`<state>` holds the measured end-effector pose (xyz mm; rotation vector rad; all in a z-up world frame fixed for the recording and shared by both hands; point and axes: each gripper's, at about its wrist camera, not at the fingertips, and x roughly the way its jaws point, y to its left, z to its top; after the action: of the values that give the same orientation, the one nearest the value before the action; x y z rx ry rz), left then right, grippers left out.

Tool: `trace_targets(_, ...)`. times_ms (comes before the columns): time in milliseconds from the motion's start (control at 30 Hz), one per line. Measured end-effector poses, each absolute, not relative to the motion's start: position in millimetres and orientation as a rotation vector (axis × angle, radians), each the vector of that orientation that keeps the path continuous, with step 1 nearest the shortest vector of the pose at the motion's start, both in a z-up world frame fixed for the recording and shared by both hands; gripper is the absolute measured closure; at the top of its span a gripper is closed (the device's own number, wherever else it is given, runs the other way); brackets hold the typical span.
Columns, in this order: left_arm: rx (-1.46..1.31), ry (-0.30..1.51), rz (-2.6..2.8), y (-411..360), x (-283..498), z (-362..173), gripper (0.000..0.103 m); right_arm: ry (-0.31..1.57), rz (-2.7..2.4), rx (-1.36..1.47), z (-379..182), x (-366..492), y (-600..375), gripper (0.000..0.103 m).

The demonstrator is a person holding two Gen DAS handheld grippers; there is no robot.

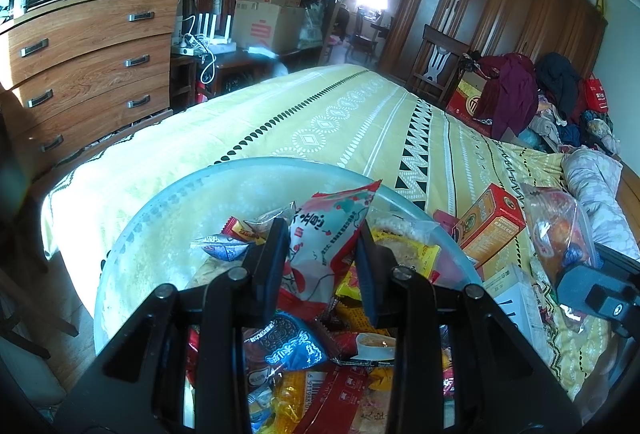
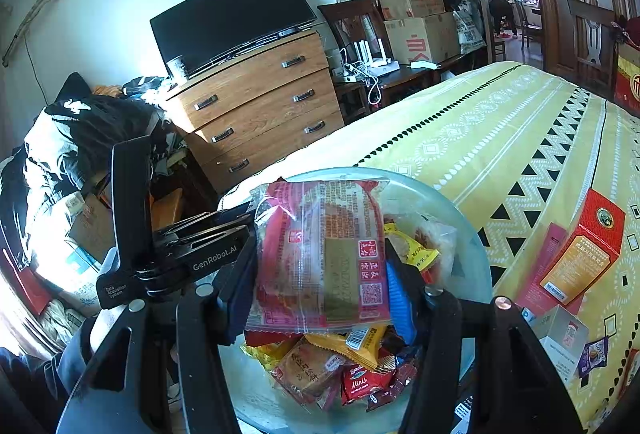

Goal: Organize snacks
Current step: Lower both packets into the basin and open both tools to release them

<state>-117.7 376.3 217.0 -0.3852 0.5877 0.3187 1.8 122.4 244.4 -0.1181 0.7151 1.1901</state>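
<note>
A clear glass bowl sits on the bed, heaped with several wrapped snacks. In the left wrist view my left gripper is shut on a white and red snack packet, held upright over the bowl. In the right wrist view my right gripper is shut on a flat clear packet with red print, also above the bowl. The left gripper's black body shows beside it, its fingertips hidden. At the right edge of the left wrist view, the right gripper's body holds its packet.
A yellow patterned sheet covers the bed. An orange and red carton and a white box lie right of the bowl. A wooden chest of drawers stands to the left, and piled clothes lie at the far right.
</note>
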Motion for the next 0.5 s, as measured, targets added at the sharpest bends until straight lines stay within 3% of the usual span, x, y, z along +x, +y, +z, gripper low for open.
trace_targets(500,-0.386,0.588,0.319,375.2,-116.9,217.7,0.07,0.722,1.186,-0.119,242.7,1.0,121.9,0.042)
